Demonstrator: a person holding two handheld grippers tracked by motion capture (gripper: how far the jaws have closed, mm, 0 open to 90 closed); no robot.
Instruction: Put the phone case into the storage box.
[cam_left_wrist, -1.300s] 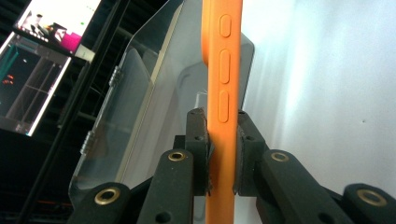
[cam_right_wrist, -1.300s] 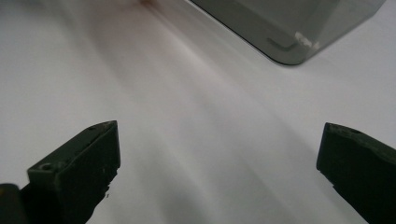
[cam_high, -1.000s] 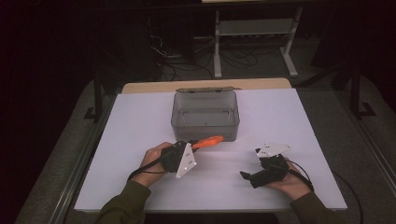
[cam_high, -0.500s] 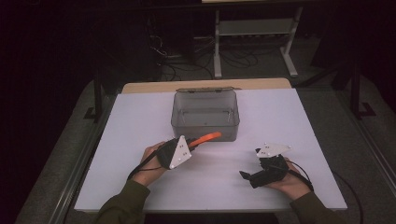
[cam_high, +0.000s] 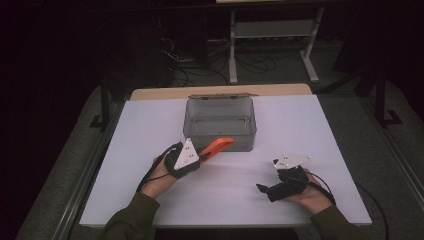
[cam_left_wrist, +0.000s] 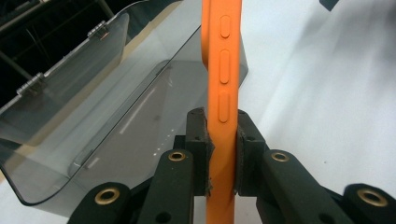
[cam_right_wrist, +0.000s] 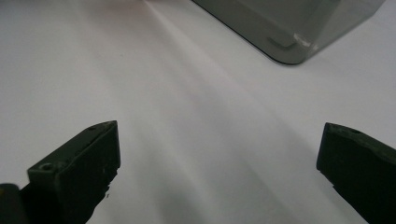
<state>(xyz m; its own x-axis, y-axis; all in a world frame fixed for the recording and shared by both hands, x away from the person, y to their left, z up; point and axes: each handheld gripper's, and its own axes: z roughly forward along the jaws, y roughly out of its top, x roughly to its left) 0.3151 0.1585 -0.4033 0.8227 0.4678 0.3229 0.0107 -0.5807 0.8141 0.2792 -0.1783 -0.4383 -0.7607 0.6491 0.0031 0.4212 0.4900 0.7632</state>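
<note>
Right now an orange phone case (cam_left_wrist: 223, 93) is sitting edge-on between the pads of the left gripper (cam_high: 199, 158), pinched tight, its free end reaching over the near wall of the clear grey box (cam_high: 220, 121). Off to the side, the right gripper (cam_high: 270, 190) is resting low over the white table (cam_high: 300, 125), jaws spread wide around nothing.

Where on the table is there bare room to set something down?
Bare white table runs right of the grey box, left of it, and between the two hands. It is crowded only at the box's front wall, where the left tool holds the orange phone case.
</note>
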